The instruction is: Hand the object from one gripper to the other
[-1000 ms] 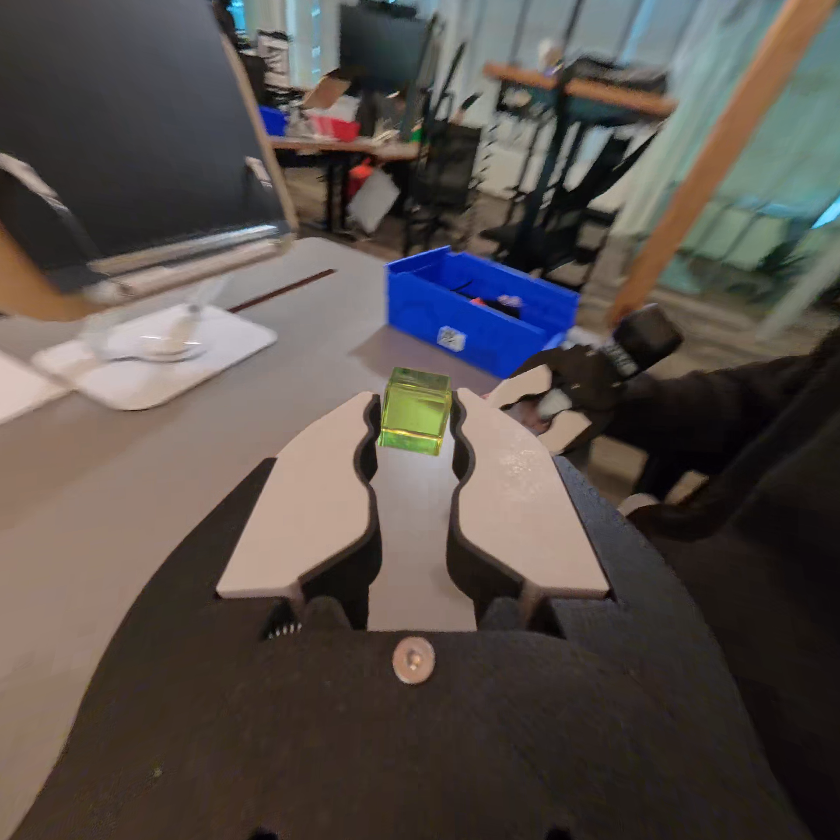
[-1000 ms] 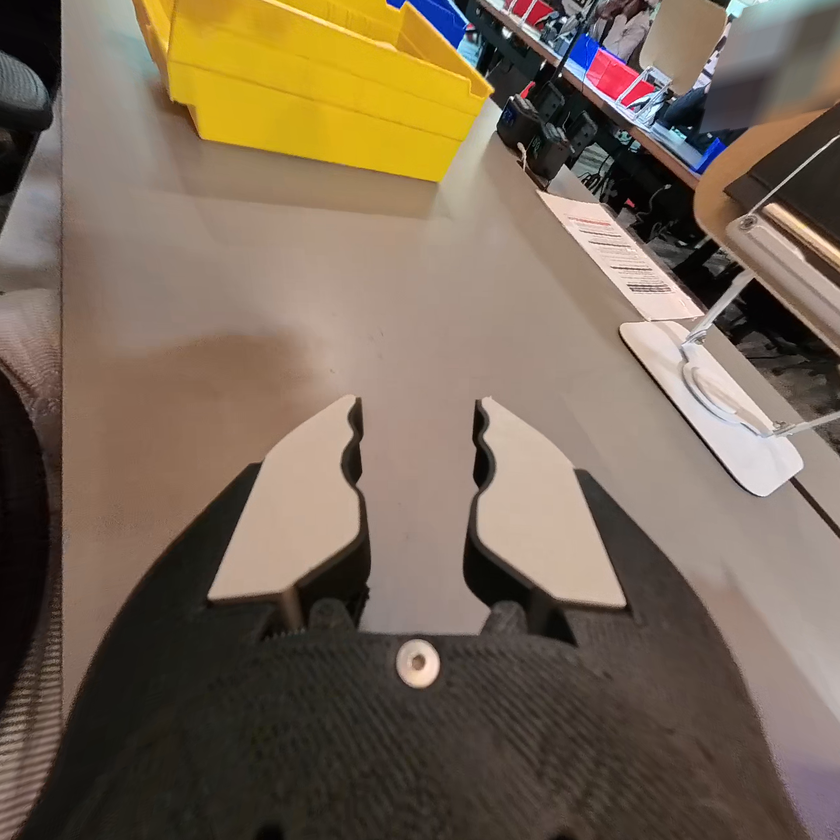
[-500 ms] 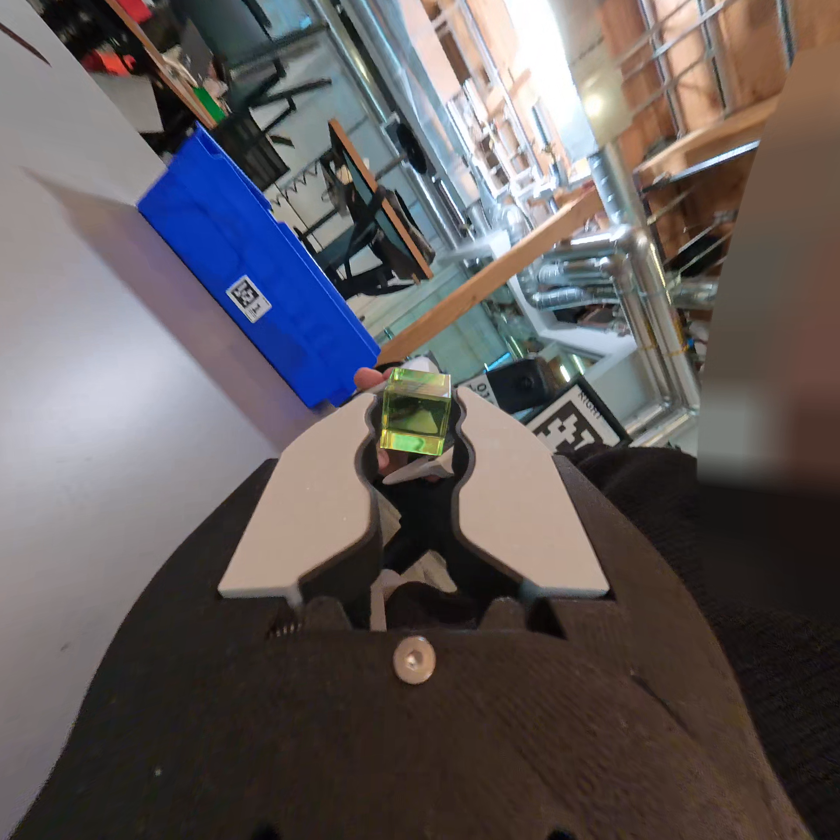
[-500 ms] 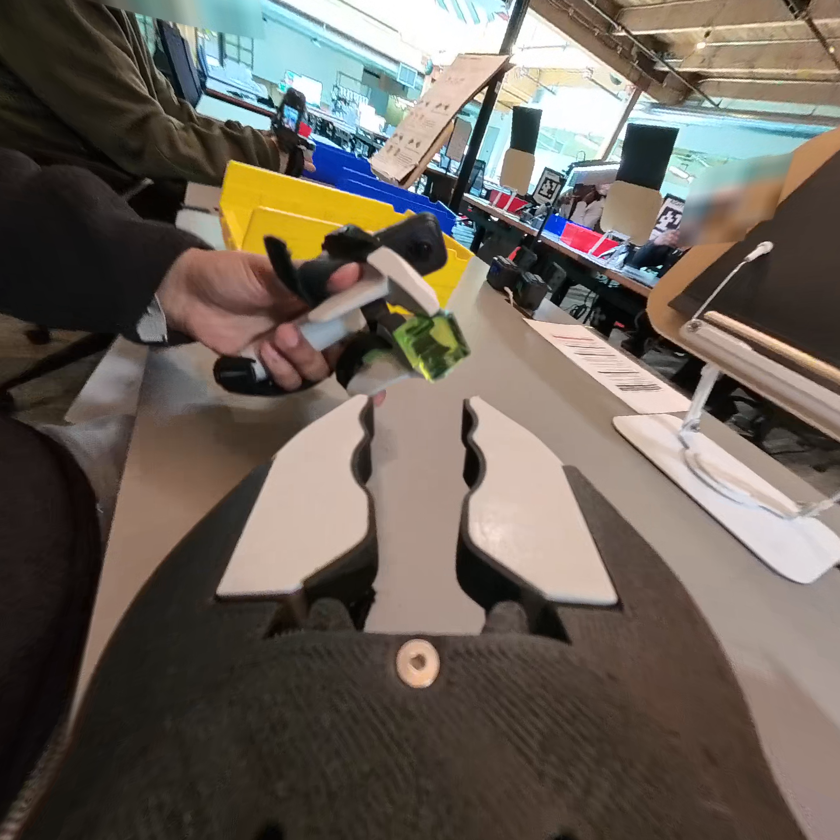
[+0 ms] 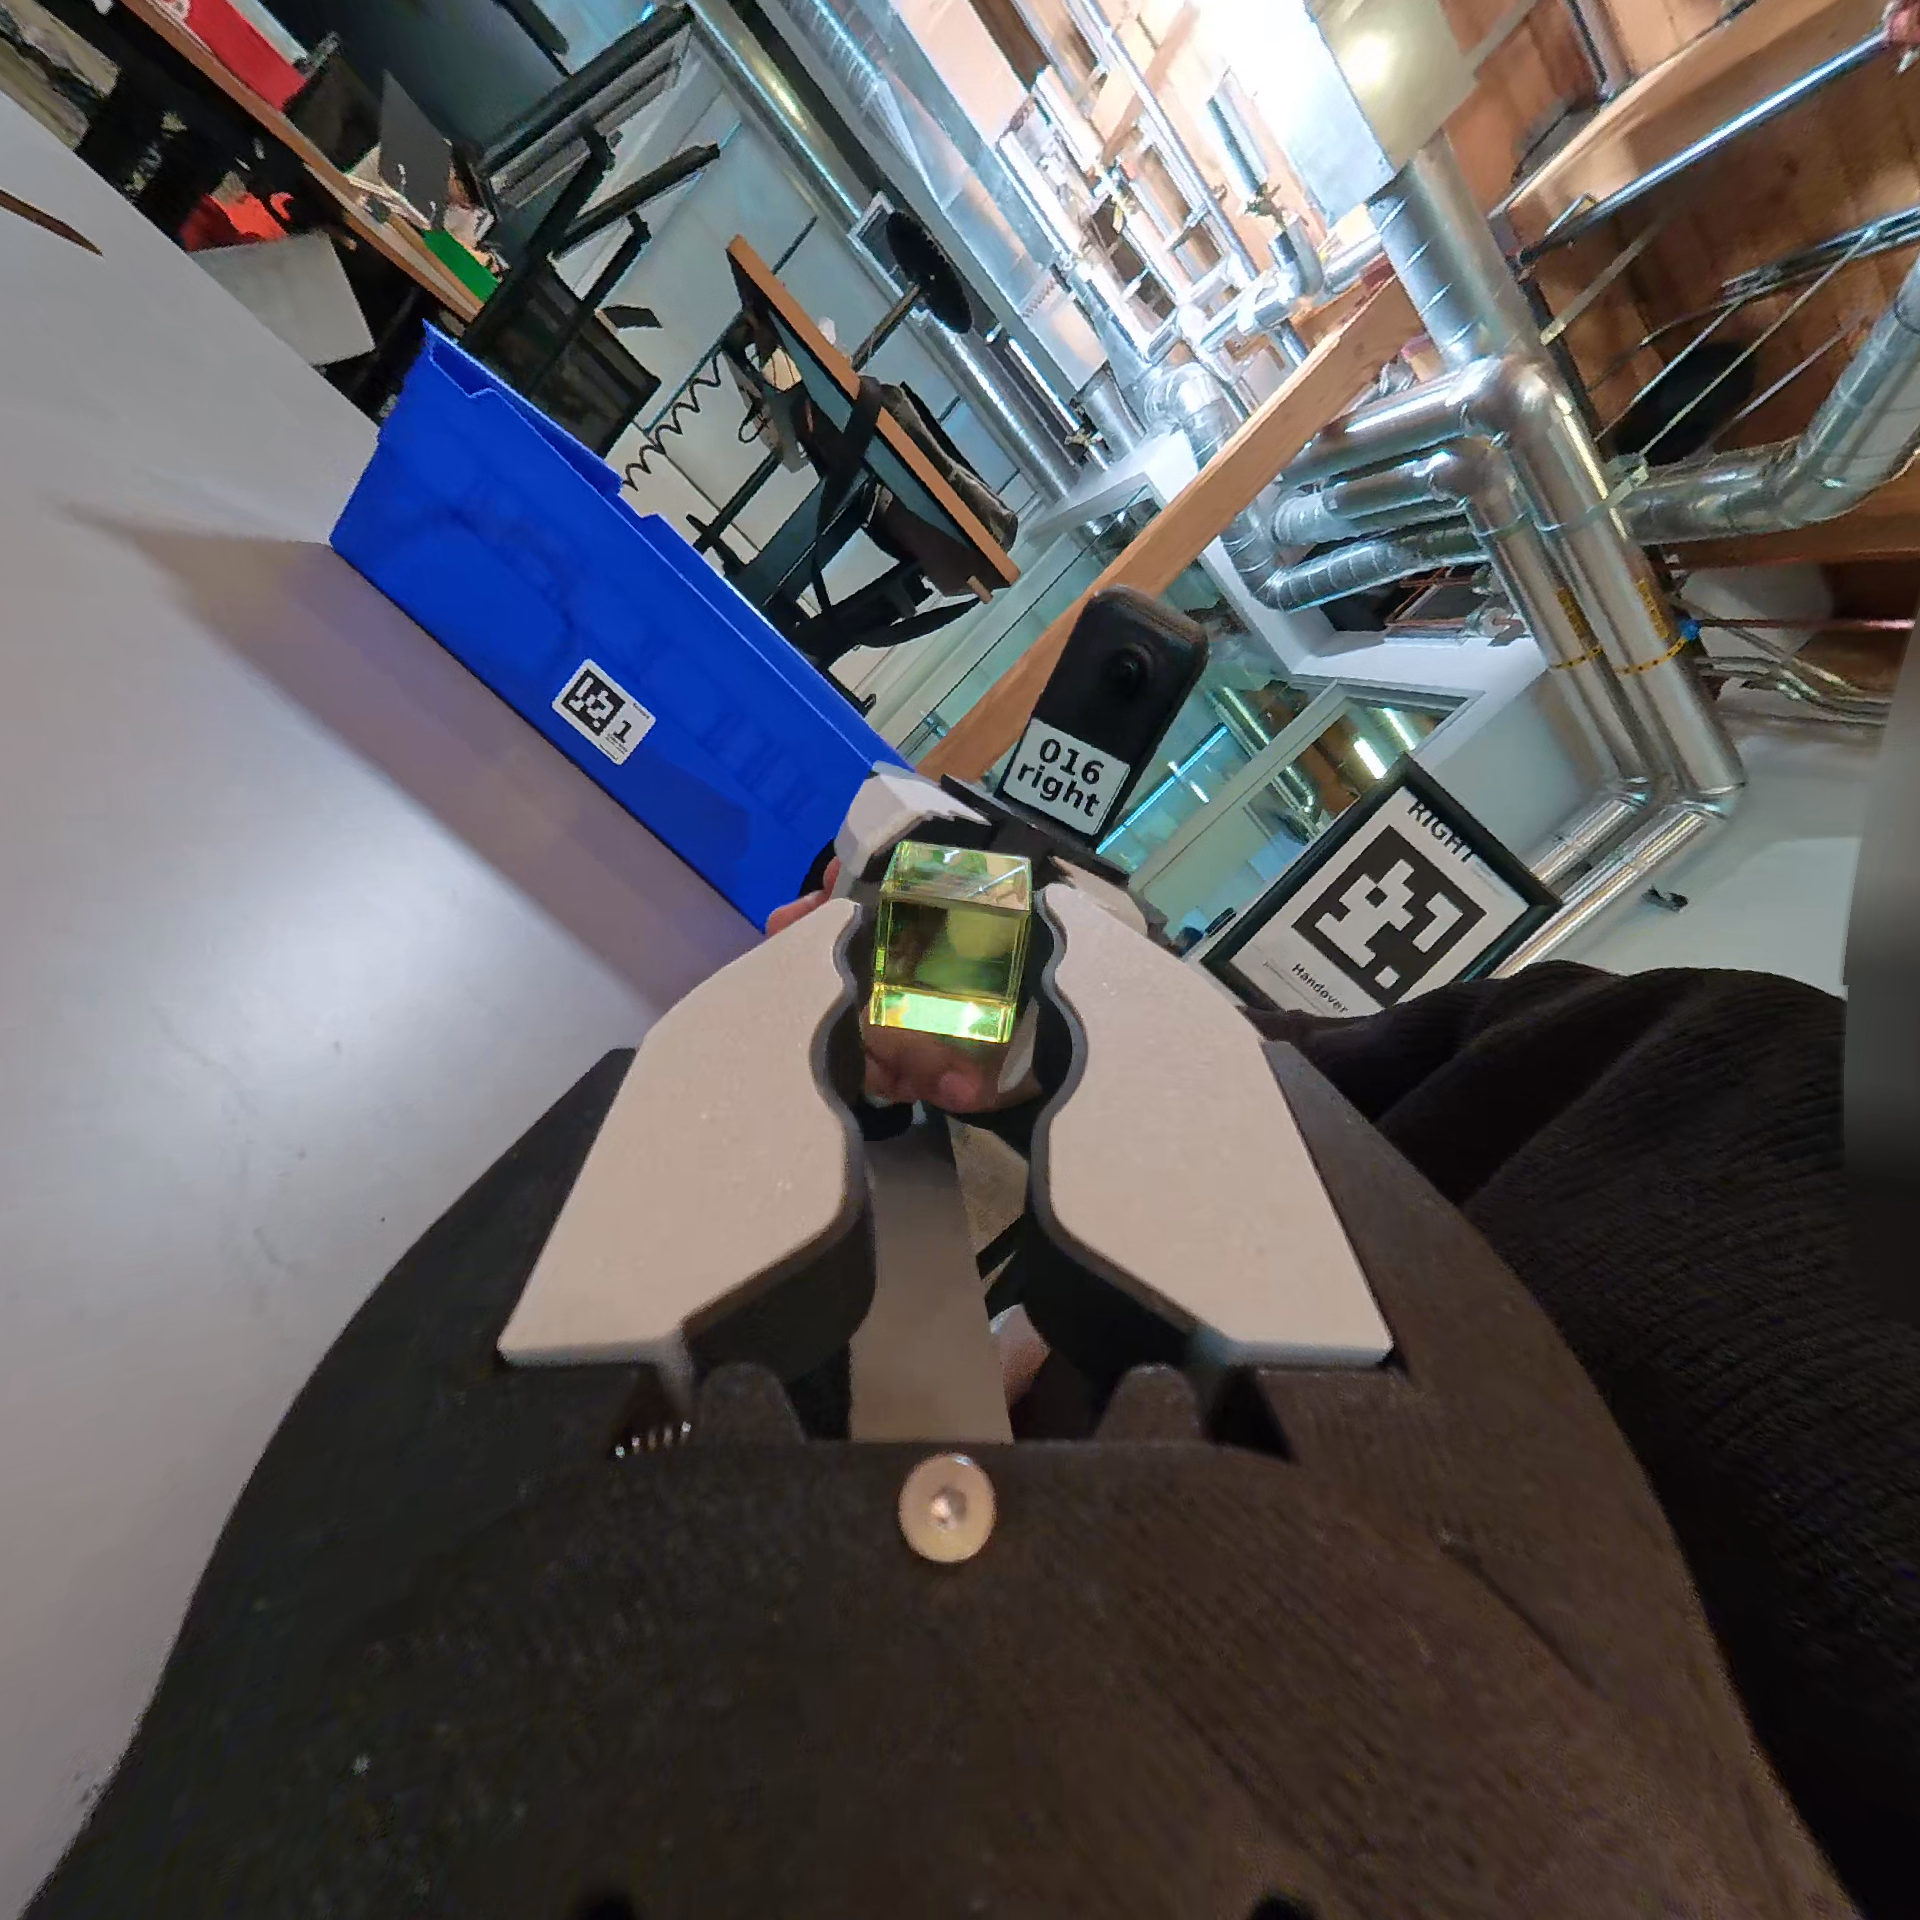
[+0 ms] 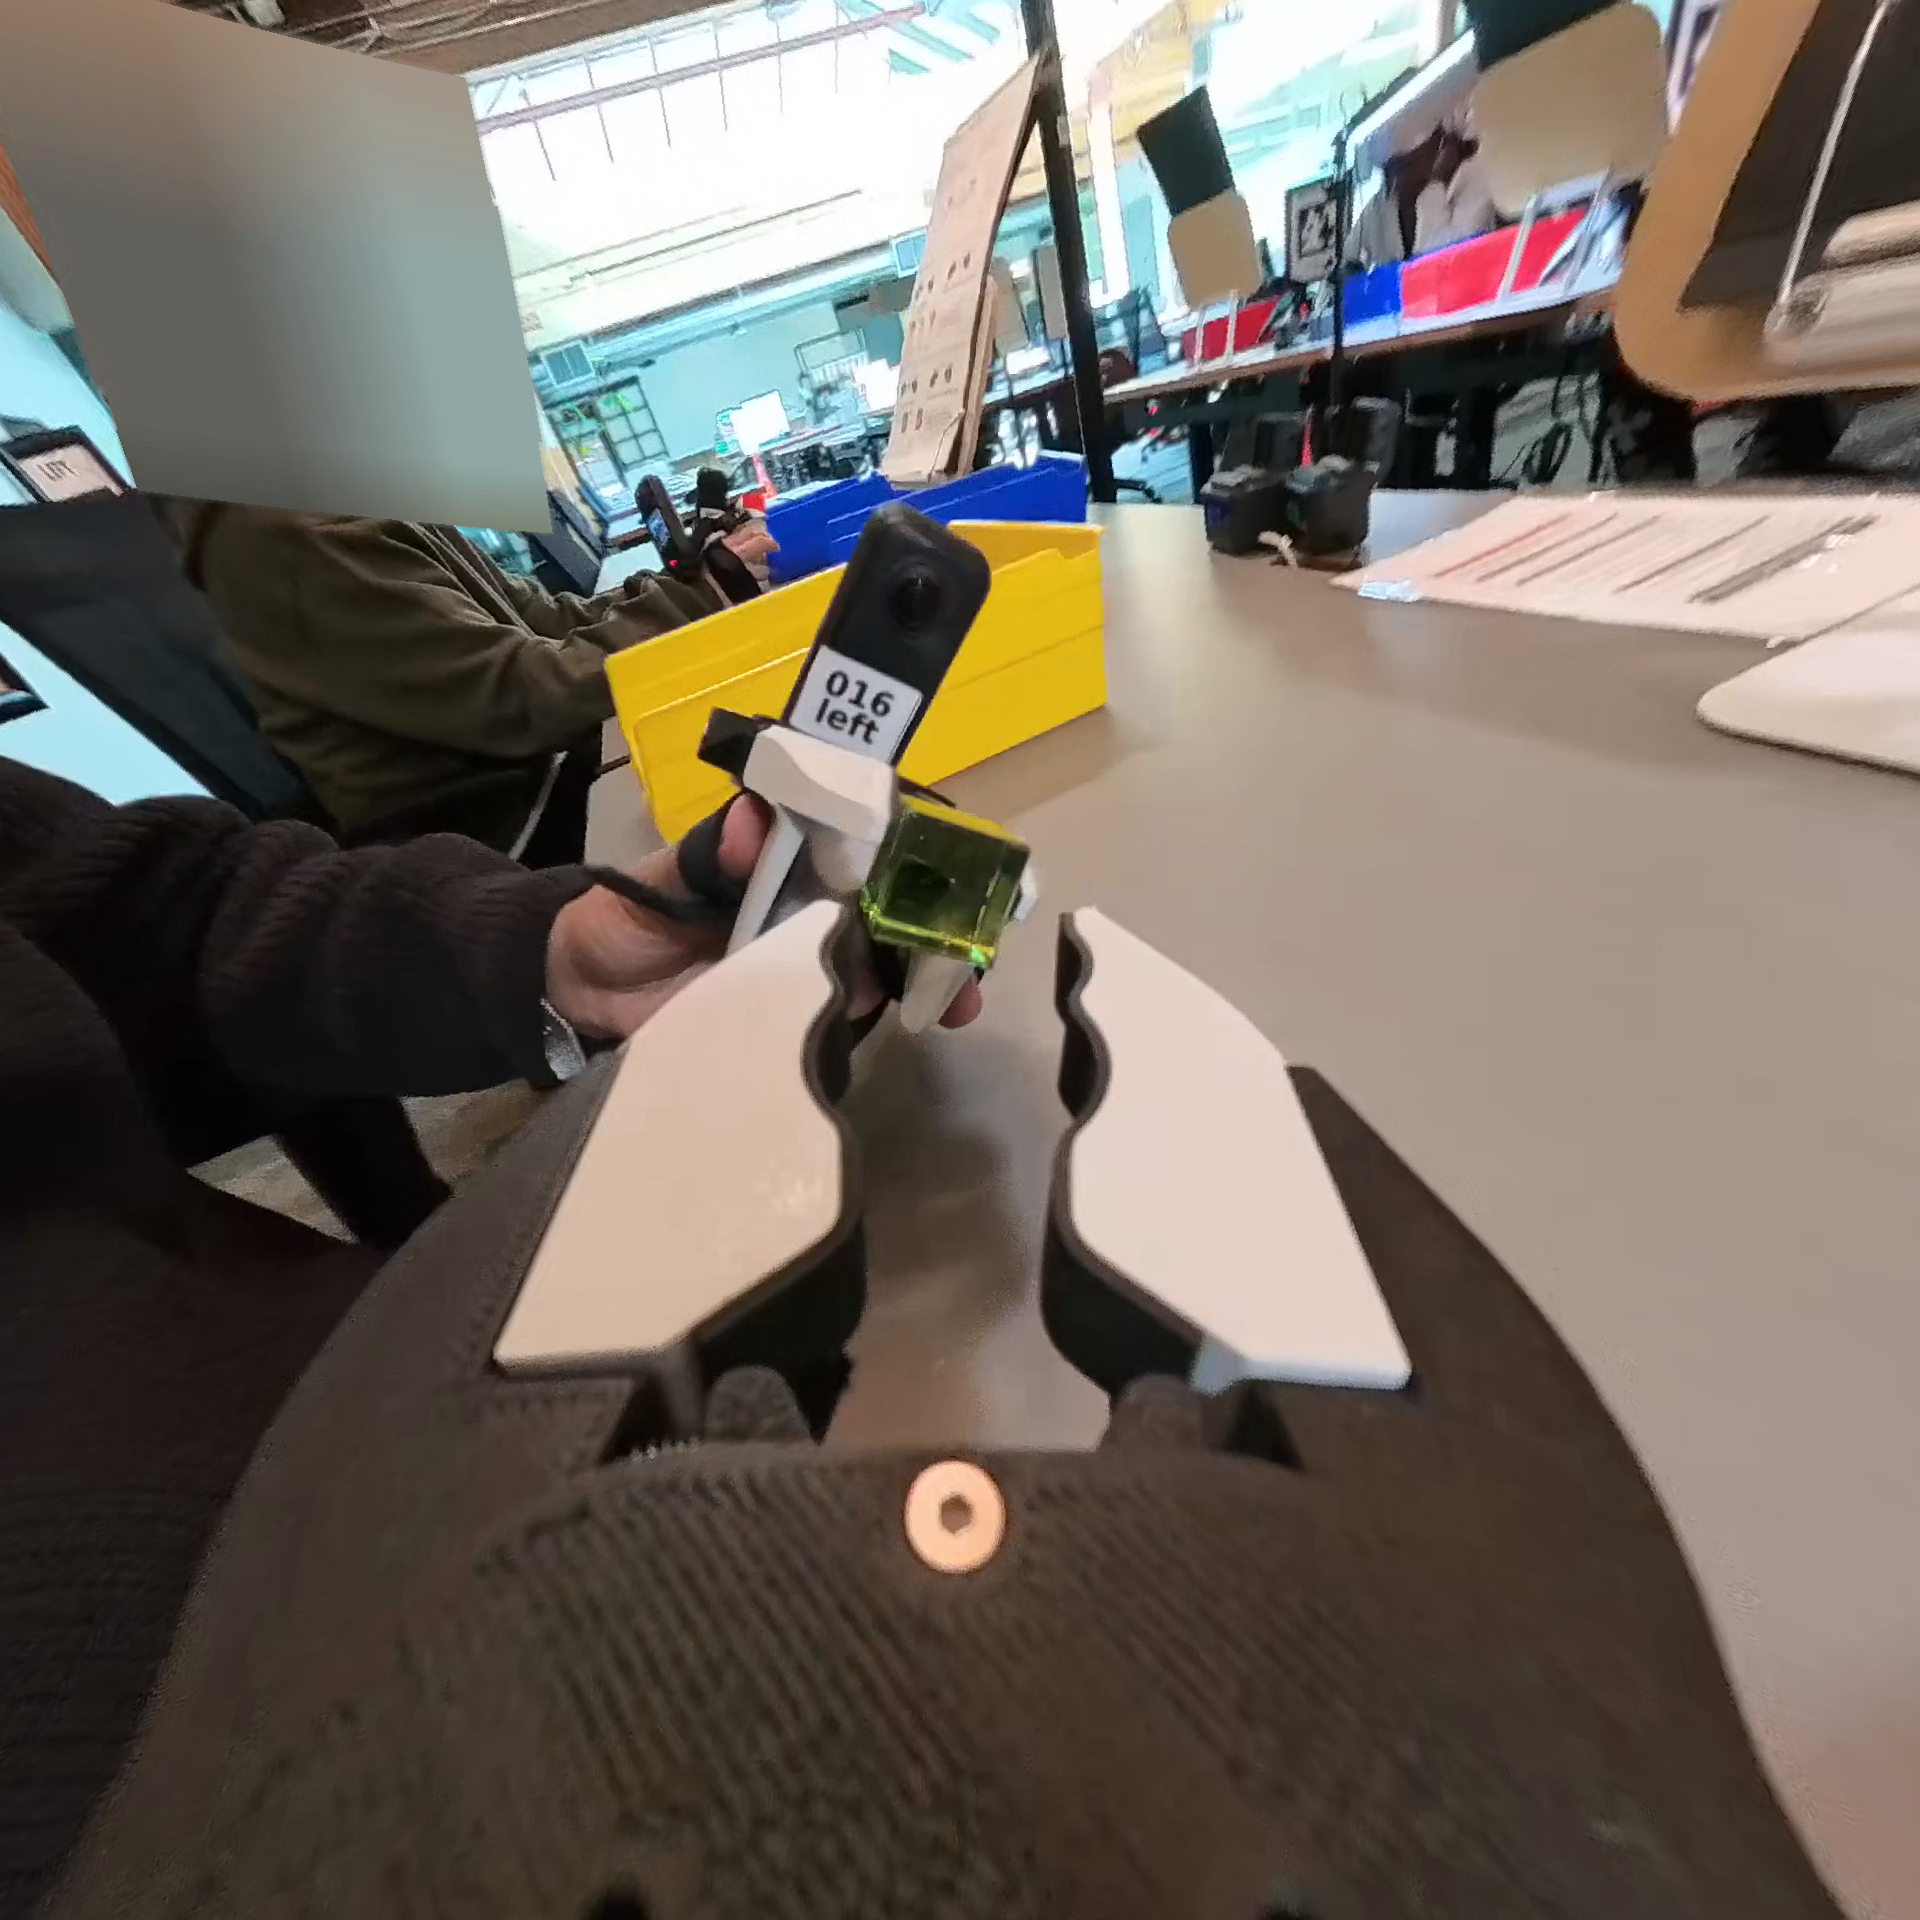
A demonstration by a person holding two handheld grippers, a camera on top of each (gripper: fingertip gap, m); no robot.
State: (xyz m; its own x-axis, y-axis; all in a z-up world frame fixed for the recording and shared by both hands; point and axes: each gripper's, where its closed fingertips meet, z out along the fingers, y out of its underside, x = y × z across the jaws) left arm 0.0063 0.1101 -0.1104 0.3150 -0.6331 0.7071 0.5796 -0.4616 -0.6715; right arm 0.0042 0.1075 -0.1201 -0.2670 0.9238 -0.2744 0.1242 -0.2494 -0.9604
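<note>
A clear green cube point(image 5: 951, 956) sits clamped between the tips of my left gripper point(image 5: 951, 935), held in the air above the grey table point(image 5: 208, 935). In the right wrist view the same cube point(image 6: 940, 888) shows in the far left gripper point(image 6: 831, 800), just ahead of my right gripper point(image 6: 951, 930). The right gripper is open and empty, its fingertips on either side of the cube's near end without touching it. In the left wrist view the right gripper's white fingers point(image 5: 899, 816) show just behind the cube.
A blue bin point(image 5: 603, 665) stands on the table's far edge in the left wrist view. In the right wrist view a yellow bin point(image 6: 997, 655), papers point(image 6: 1662, 561) and a white stand base point(image 6: 1818, 696) are on the table point(image 6: 1455, 935). A seated person point(image 6: 416, 665) is at the left.
Both grippers lifted from the table and turned to face each other. The left gripper has kept the cube clamped, and the cube now sits at the open right fingertips.
</note>
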